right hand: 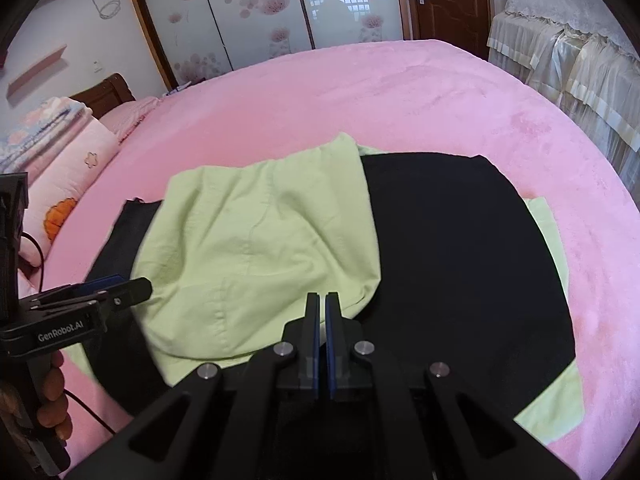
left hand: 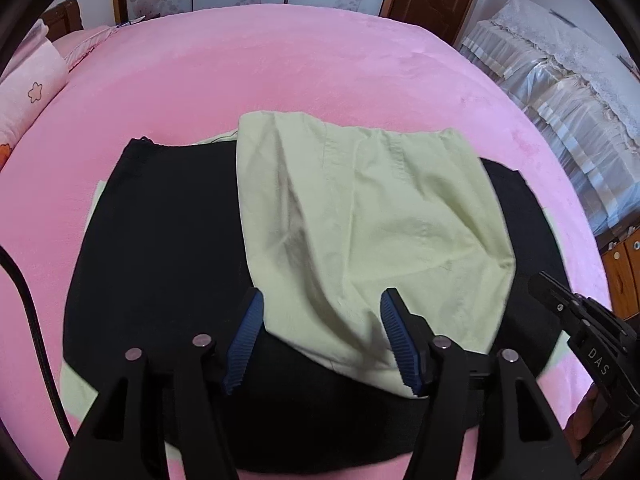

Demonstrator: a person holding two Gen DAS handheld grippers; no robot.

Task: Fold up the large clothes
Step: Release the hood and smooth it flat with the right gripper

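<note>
Pale green cotton garment (left hand: 360, 216) lies folded over one flat black cloth (left hand: 160, 248) on the pink plush bed cover (left hand: 280, 64). Both grippers tilt downward above its near edge. The left gripper (left hand: 322, 340) has its jaws spread and empty, while the right gripper (right hand: 322, 344) has its jaws pressed together on nothing.

Right tool (right hand: 322, 312) closed, empty, over green garment (right hand: 256, 248) on black cloth (right hand: 460, 248).
</note>
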